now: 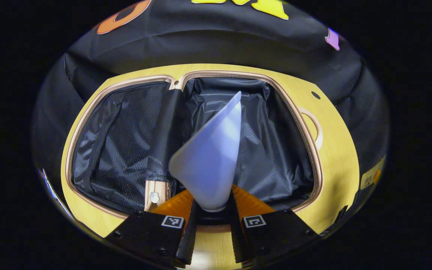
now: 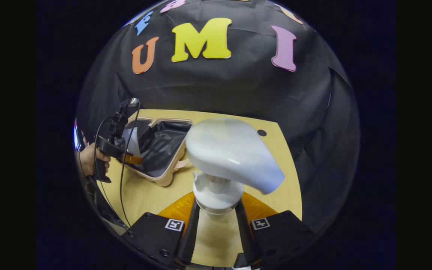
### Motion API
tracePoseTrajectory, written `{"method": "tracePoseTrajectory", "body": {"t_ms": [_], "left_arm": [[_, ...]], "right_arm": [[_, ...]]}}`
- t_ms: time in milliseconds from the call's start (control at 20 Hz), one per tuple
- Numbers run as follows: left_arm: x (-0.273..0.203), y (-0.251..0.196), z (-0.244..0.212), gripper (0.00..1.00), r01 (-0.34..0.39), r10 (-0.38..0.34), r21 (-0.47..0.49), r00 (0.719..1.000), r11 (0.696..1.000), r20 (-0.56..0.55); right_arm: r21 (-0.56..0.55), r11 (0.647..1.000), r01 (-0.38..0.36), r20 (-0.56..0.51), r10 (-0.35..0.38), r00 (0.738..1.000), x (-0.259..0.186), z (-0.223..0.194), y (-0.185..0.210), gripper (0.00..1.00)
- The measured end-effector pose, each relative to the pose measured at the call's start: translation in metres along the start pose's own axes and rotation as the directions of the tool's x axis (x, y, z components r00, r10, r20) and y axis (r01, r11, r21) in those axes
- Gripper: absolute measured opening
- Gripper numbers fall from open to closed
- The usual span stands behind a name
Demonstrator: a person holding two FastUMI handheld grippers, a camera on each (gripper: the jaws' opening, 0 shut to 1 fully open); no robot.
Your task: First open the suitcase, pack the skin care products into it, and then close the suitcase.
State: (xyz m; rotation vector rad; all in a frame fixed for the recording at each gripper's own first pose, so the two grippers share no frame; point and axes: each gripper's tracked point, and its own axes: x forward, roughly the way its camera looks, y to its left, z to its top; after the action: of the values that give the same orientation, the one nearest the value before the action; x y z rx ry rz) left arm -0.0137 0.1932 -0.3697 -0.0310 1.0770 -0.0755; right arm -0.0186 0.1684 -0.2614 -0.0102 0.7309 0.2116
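Two black fingers of the left gripper clamp the round base of a pale lavender tube, which sticks forward and flattens to a thin sealed edge at its far end. No writing can be read on the tube; its surface looks plain and blurred. Square black-and-white coded markers sit on both finger blocks, with orange housing behind them. Beyond the tube lies the open suitcase, cream-rimmed, with a black mesh pocket in the left half and loose black lining in the right half; the tube is held above the right half, near the central divider. The suitcase rests on a light wooden table. A small label at the table's right edge is too small to read.

In the right gripper view, the right gripper has its fingers pressed on the white neck of a pump bottle, whose broad white pump head tilts to the right. No lettering shows on it. Farther left, a hand grips the handle of the left gripper, which is tipped over the open suitcase with the tube at its front and a black cable hanging down toward the table.
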Motion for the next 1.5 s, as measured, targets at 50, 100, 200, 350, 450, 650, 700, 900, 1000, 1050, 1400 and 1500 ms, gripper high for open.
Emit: {"method": "tracePoseTrajectory", "body": {"t_ms": [50,100,200,350,450,650,700,900,1000,1050,1400,1500], "left_arm": [[0.001,0.0,0.002,0.43,-0.005,0.005,0.01,1.0,1.0,-0.01],[0.002,-0.001,0.005,0.43,-0.011,0.011,0.018,1.0,1.0,-0.02],[0.008,0.0,0.01,0.48,-0.021,0.022,0.027,0.999,0.999,-0.032],[0.014,0.0,0.015,0.43,-0.024,0.026,0.043,0.998,0.999,-0.051],[0.019,-0.002,0.011,0.43,-0.018,0.021,0.047,0.997,0.999,-0.07],[0.03,-0.002,0.004,0.43,-0.011,0.01,-0.008,0.996,1.0,-0.092],[0.029,0.0,0.002,0.43,-0.016,0.016,0.002,0.995,1.0,-0.097],[0.028,-0.001,0.007,0.46,-0.006,0.005,-0.022,0.998,1.0,-0.059],[0.019,0.003,0.011,0.6,-0.021,0.02,-0.032,1.0,0.999,-0.013],[0.011,-0.002,0.015,0.57,-0.003,0.003,-0.039,1.0,0.999,0.014],[-0.089,0.022,0.034,0.86,-0.075,0.065,0.029,0.96,0.997,0.271],[-0.119,0.032,0.029,0.96,-0.112,0.099,0.021,0.942,0.994,0.321]], "right_arm": [[0.012,1.0,0.0,0.0,0.0,1.0,-0.003,-0.001,0.0,0.48],[0.016,1.0,-0.002,0.003,0.002,1.0,-0.006,-0.002,0.0,0.46],[0.016,1.0,0.012,-0.001,-0.012,1.0,-0.009,-0.006,-0.002,0.48],[0.04,0.999,0.013,-0.015,-0.012,1.0,-0.008,-0.012,0.003,0.48],[0.031,0.999,0.013,-0.02,-0.012,1.0,-0.009,-0.013,0.008,0.48],[-0.013,1.0,0.0,-0.021,-0.001,1.0,-0.009,-0.008,0.019,0.48],[-0.015,1.0,-0.006,-0.021,0.005,1.0,-0.009,-0.005,0.023,0.48],[-0.029,0.998,-0.059,-0.008,0.059,0.998,-0.001,0.016,0.048,0.46],[-0.053,0.995,-0.085,0.013,0.086,0.996,0.008,0.035,0.064,0.48],[-0.063,0.993,-0.102,0.024,0.104,0.994,0.014,0.047,0.074,0.48],[-0.126,0.968,-0.217,0.054,0.225,0.973,0.062,0.113,0.164,0.48],[-0.123,0.963,-0.239,0.024,0.243,0.97,0.078,0.111,0.187,0.48]]}}
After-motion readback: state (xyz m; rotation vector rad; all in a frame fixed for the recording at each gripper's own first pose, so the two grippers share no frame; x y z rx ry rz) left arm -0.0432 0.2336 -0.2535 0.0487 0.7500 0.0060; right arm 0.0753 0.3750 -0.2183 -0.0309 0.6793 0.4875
